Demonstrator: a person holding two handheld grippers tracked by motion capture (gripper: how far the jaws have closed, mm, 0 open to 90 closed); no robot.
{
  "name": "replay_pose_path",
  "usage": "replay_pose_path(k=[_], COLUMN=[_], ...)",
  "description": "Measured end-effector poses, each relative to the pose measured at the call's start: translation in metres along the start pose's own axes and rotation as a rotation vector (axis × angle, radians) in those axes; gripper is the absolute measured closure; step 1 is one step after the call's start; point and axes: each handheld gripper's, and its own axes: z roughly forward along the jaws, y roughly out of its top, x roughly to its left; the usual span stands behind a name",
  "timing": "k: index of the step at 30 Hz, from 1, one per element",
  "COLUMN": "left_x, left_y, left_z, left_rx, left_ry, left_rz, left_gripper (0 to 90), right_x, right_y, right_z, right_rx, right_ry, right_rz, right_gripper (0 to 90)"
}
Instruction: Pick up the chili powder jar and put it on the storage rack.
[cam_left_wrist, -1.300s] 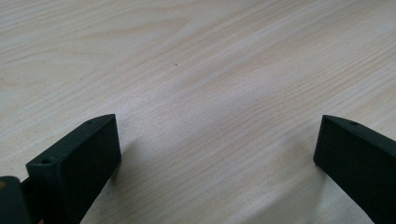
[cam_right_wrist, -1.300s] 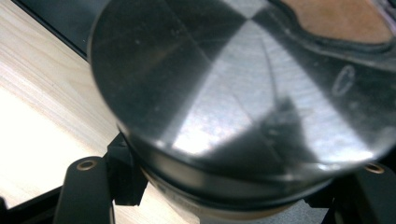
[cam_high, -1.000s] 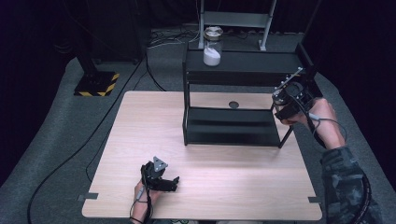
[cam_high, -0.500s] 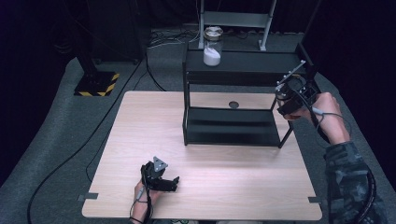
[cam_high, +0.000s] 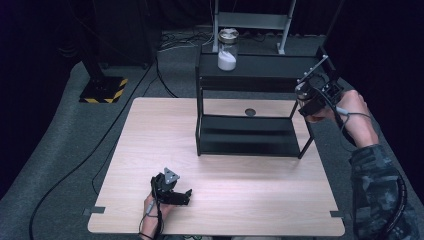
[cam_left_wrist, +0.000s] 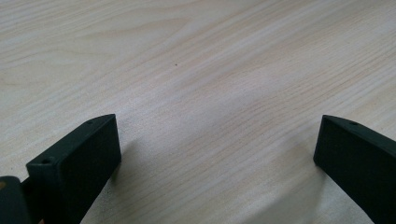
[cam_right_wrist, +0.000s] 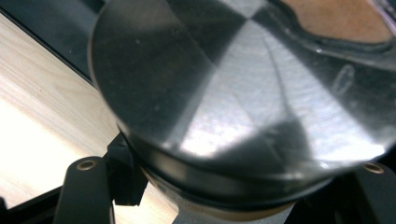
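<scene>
The thing I am working with is a round metal lid (cam_right_wrist: 243, 93), and in the right gripper view I see its flat top very close: brushed silver metal with bright and dark wedges of reflection, a few fine scratches, and a darker rim around the edge. Under the rim there is a pale band, but I cannot tell if it belongs to a jar body. My right gripper (cam_high: 311, 95) is clamped on this lid, with one black jaw on each side of the rim, and I hold it in the air just beside the right end of the black shelf rack (cam_high: 250, 145), about level with its top board. In the high view the lid is too small to see clearly. On the top board of the rack, well apart from my right hand (cam_high: 350, 107), stands a glass jar (cam_high: 228, 50) with white powder in the bottom and a metal lid of its own. My left gripper (cam_high: 172, 192) rests near the front edge of the wooden table (cam_high: 150, 130), far from the rack; its jaws are spread wide and between them I see bare wood grain.
</scene>
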Motion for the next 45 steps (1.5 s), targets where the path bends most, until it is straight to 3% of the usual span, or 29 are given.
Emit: replay_pose_path(k=[45], left_x=[0.0], left_y=[0.0], left_z=[0.0], left_rx=[0.001], left_ry=[-0.001], left_rz=[0.001], left_gripper=[0.2], right_x=[-0.011], right_y=[0.039], right_z=[-0.041], right_rx=[-0.018], right_ry=[-0.101], right_rz=[-0.005], right_gripper=[31.0])
